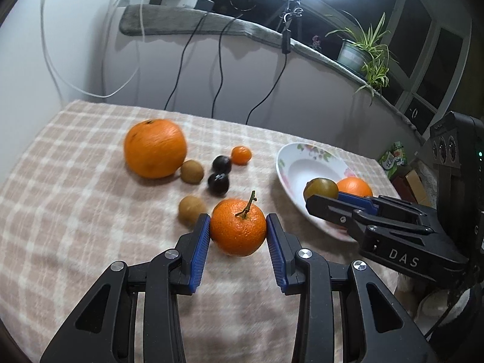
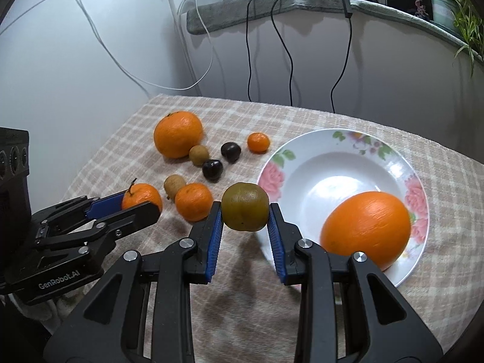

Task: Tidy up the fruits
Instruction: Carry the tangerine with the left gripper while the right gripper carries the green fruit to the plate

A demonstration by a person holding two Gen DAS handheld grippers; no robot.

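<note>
I have both tongs loaded. The left gripper (image 1: 238, 230) is clamped on a stemmed mandarin (image 1: 238, 227), pads on its opposite flanks, stem up, over the near part of the checked tablecloth (image 1: 60, 181). The right gripper (image 2: 245, 211) is pinched on a greenish-brown fruit (image 2: 245, 206), hanging at the near-left rim of the flowered plate (image 2: 348, 139), where one large orange (image 2: 366, 230) already lies. Both fruits look light, round and smooth, so I judge they could roll out of a loose grip; the mandarin's skin looks soft, so I would squeeze gently across the widest girth. Loose fruit waits toward the cloth's far-left side.
</note>
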